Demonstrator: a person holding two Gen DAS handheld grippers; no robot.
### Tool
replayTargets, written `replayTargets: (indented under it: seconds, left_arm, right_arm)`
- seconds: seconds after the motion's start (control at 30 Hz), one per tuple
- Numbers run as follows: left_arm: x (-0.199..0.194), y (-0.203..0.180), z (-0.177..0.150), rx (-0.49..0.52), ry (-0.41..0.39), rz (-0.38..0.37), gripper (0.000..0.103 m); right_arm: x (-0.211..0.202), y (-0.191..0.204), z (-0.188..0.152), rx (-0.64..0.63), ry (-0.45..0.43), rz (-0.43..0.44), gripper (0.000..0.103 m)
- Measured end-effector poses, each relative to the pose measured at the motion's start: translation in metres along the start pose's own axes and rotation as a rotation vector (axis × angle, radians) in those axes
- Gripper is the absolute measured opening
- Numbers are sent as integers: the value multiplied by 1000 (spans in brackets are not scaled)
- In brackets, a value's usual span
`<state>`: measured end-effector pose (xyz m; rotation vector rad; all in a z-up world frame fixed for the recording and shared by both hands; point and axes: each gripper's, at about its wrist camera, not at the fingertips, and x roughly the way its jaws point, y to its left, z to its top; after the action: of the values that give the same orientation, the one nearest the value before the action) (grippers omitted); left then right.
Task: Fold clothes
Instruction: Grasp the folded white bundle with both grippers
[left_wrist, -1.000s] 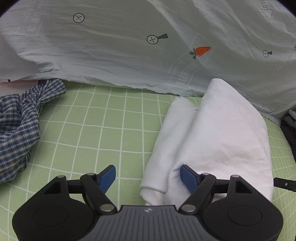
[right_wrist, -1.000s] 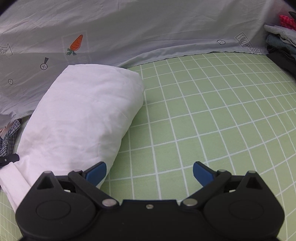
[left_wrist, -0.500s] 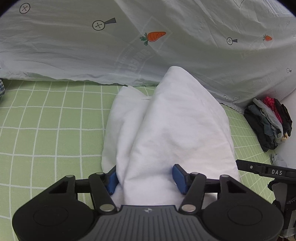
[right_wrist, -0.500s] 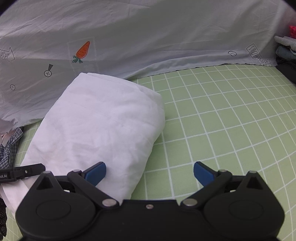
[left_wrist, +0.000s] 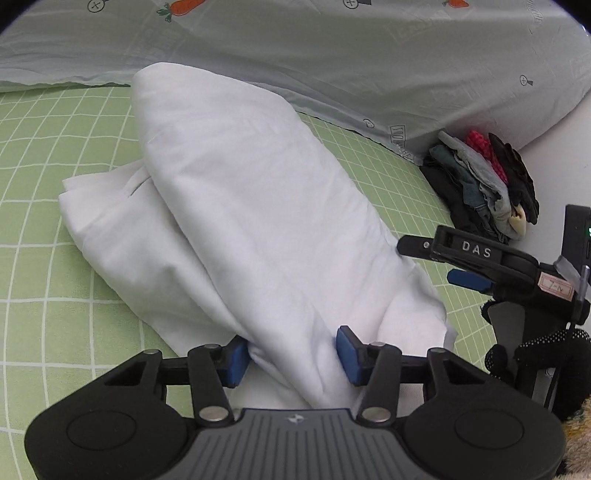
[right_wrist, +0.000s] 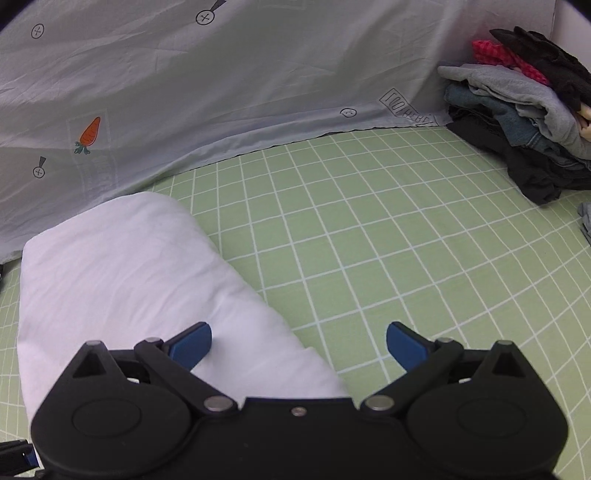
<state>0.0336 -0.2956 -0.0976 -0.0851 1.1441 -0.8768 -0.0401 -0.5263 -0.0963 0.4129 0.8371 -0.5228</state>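
The white garment (left_wrist: 258, 221), folded in layers, lies on the green checked bed sheet (right_wrist: 369, 258) near the pale printed cover at its far edge. The left tongs (left_wrist: 291, 350) pinch its near end; the right tongs (right_wrist: 299, 343) hang spread, empty, over its right edge. Judged: keep every layer pinched together. One white garment, one stack of folded clothes (right_wrist: 524, 118) in the far right corner.

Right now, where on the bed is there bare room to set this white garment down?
The widest bare stretch of green checked sheet lies between the white garment and the pile of folded clothes, below the carrot-print cloth's edge. A smaller patch lies on the garment's other side. It is crowded at the pile's corner.
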Motion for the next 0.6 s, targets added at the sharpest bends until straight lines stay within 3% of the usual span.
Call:
replayTargets:
  seconds: [0.17,0.27,0.4,0.6]
  left_arm:
    - [-25,4,-13,-172,-98,88,55]
    - [-44,1,-19,-238,-206,171,72]
    - [-53,11,-16,-363,-271,204,89]
    - [-23,16,4,-322,-204,296,91]
  right_arm:
    - [-13,-28,-6,-32,3,48,102]
    - [-15,-41,-6,-61,8,84,102]
    - [1,-46,9,-129,27,157,102]
    - [37,-30,42,-216,90,276,102]
